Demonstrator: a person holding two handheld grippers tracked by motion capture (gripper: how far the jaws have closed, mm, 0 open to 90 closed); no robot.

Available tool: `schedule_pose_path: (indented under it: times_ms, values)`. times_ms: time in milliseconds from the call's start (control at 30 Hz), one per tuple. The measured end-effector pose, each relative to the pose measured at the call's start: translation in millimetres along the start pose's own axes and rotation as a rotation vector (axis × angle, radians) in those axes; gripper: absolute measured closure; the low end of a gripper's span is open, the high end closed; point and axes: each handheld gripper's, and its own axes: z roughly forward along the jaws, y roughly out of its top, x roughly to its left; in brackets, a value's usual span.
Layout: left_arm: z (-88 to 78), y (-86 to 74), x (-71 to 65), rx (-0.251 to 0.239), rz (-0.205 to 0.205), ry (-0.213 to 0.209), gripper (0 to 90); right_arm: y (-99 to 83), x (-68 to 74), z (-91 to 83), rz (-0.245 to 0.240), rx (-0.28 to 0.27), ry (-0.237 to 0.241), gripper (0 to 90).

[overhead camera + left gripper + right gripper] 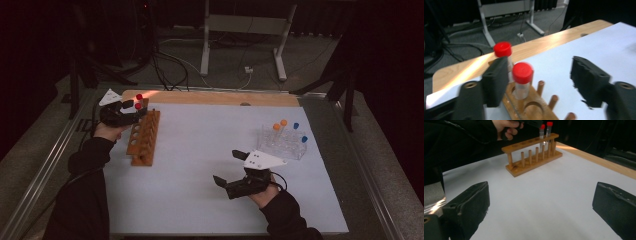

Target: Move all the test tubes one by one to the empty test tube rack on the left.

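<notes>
Nearest the person, the right gripper (231, 167) rests low over the white sheet (200, 165) that covers most of the table, its jaws spread wide with nothing between them; in the right gripper view the two black pads stand far apart over bare white surface. Just beyond it, toward the right edge of the sheet, a clear plastic rack (281, 143) holds tubes with orange caps (280, 125) and blue caps (300, 132). Across the sheet on the left, a wooden rack (143, 137) with a row of round holes and pegs lies lengthwise away from the person. The left gripper (136, 111) sits at its far end, jaws parted and pressing on nothing, though one red-capped tube (522, 80) stands between them in the rack's end holes; the pads do not touch it. That tube is clear-walled with a bright red screw cap, upright in the rack. A second red-capped tube (503, 50) stands just behind it, partly hidden by one jaw. No writing can be read on the tubes or racks. Past the sheet a strip of bare wooden tabletop (215, 97) shows, then a grey floor with loose cables (170, 70) and the white legs of a stand (240, 30) in a dark room.
</notes>
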Motion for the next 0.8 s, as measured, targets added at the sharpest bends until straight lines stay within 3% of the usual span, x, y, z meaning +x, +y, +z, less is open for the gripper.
schedule_pose_path:
  times_ms: [167,233,300,433,467,500,567,633,800]
  values:
    - [-19.8,6.0,-17.9,-0.044,0.000,-0.084,9.7,3.4,-3.3,-4.6,-0.044,-0.028,-0.014,1.2]
    - [-28.7,5.6,-29.8,-0.067,0.010,-0.123,7.3,6.9,-6.6,-7.7,-0.049,-0.030,-0.021,1.2]
    - [-36.5,3.1,-40.9,-0.089,0.021,-0.173,1.8,11.0,-11.7,-12.4,-0.033,-0.032,-0.040,1.2]
    - [-47.5,-5.0,-62.4,-0.113,0.034,-0.246,1.1,17.5,-26.2,-24.1,-0.004,-0.036,-0.098,1.2]
    - [-49.5,-7.5,-68.0,-0.116,0.037,-0.259,1.1,18.5,-31.3,-27.7,0.004,-0.044,-0.121,1.2]
    - [-52.1,-10.9,-75.3,-0.122,0.043,-0.278,1.1,18.9,-42.4,-35.2,0.012,-0.051,-0.186,1.2]
    - [-55.2,-15.6,-85.1,-0.124,0.052,-0.305,1.0,18.9,-46.2,-37.5,0.015,-0.054,-0.207,1.2]
    - [-58.4,-21.0,-97.3,-0.124,0.061,-0.340,1.0,17.9,-56.5,-44.4,0.029,-0.072,-0.259,1.2]
    - [-63.2,-31.4,-120.5,-0.119,0.084,-0.399,0.5,9.3,-78.8,-54.7,0.044,-0.057,-0.400,5.8]
